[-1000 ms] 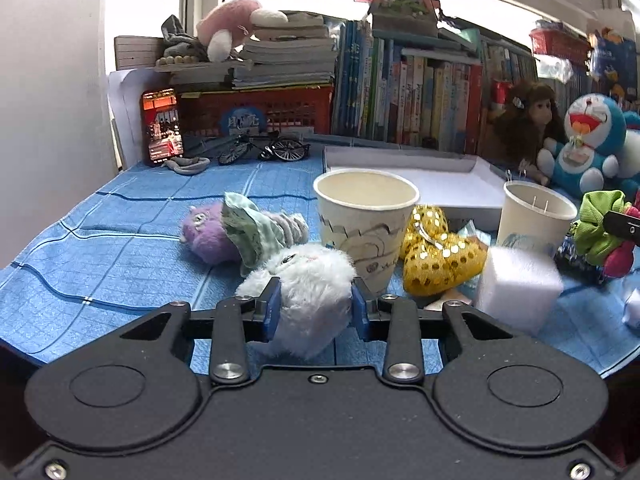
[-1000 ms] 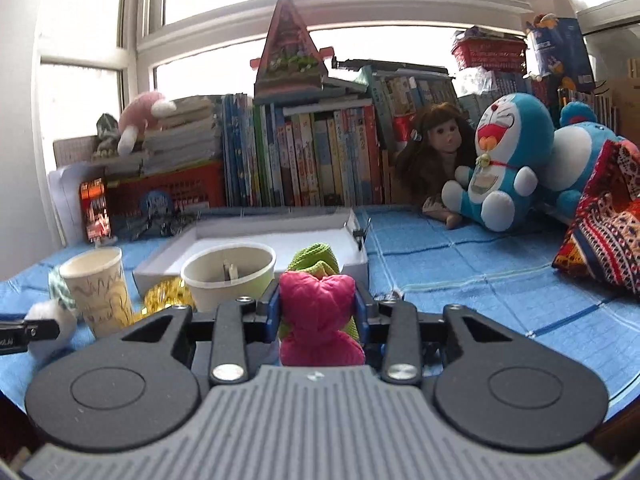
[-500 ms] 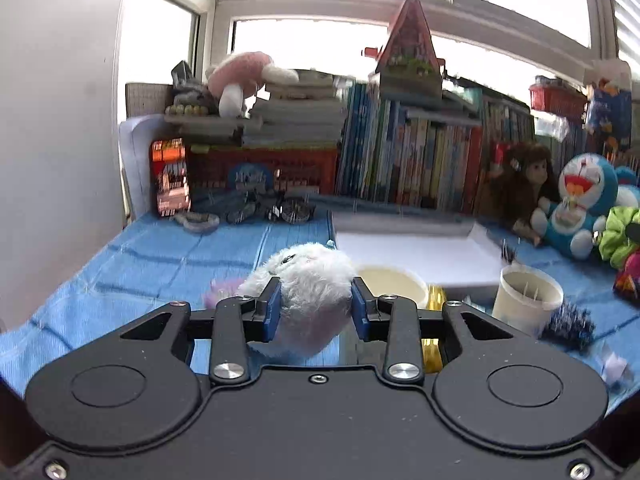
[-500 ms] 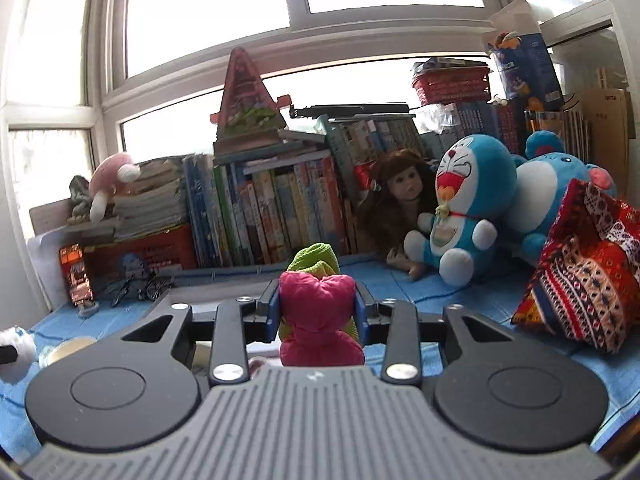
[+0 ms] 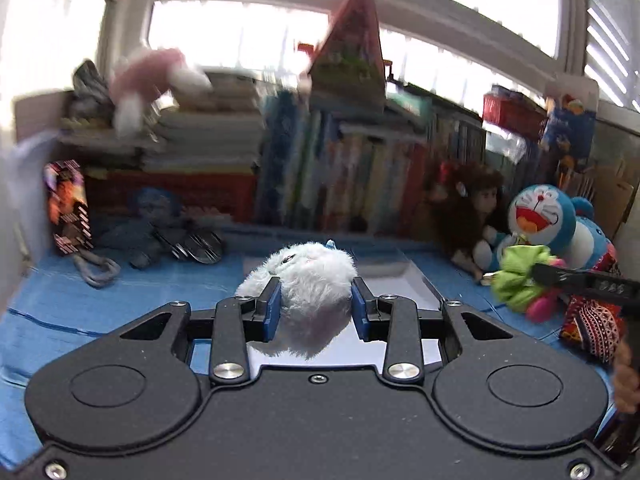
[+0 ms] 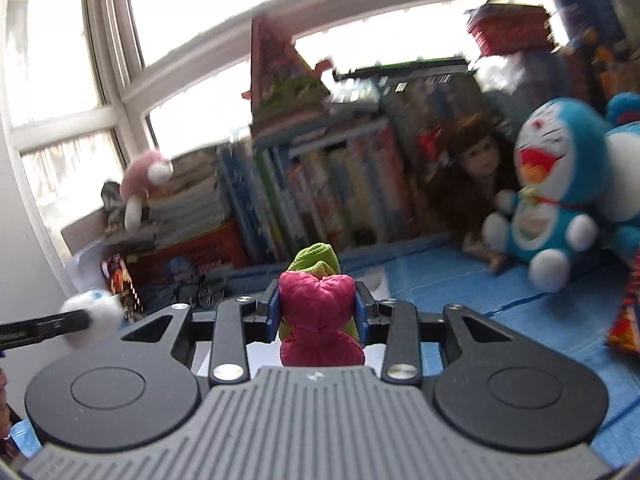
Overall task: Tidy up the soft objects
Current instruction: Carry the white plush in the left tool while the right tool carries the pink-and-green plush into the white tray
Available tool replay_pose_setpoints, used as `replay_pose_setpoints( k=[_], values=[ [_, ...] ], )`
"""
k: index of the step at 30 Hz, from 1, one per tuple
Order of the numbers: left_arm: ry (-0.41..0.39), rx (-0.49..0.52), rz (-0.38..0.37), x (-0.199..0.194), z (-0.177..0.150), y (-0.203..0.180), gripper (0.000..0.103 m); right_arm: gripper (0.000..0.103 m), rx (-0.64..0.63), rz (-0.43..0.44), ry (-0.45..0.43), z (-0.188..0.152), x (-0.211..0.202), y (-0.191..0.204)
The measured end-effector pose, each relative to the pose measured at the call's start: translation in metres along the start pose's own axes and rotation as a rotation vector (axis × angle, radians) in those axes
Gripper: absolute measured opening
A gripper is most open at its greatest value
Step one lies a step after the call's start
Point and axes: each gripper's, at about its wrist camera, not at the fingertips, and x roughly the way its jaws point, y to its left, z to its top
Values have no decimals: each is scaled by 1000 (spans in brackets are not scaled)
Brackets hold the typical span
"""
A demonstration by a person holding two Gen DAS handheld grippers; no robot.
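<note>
The white fluffy plush (image 5: 314, 280) sits clamped in your left gripper (image 5: 316, 312), raised over the white tray (image 5: 404, 280). Your right gripper (image 6: 318, 310) pinches the pink-and-green plush (image 6: 316, 308) above the blue-clothed surface (image 6: 432, 280).

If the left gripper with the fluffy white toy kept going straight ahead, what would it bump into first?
Probably the shallow white tray lying just beyond the fluffy white toy in the left gripper; depth is hard to judge.

White fluffy toy (image 5: 314, 280), pink-and-green plush (image 6: 318, 312), blue cloth (image 5: 120, 296).
</note>
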Motion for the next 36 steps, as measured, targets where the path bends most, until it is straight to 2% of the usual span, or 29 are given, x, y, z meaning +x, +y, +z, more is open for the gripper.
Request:
replay_pose_setpoints(
  k=[6,12,23,33,36],
  values=[
    [196,-58,-6,91,18,-3,33,41,-42,-19,167,8,64,10],
    [359,-94,40,162,5,-2,33,41,-46,-31,284,-1,113,9],
    [458,-98,101,212,-6,4,33,42,-70,-53,363,-18,151,8],
    [467,-70,118,221,-5,-3,34,42,-76,-51,394,-24,159,9],
    [456,-73,112,219,-4,-3,36,47,-71,-49,384,-24,157,9]
  ],
)
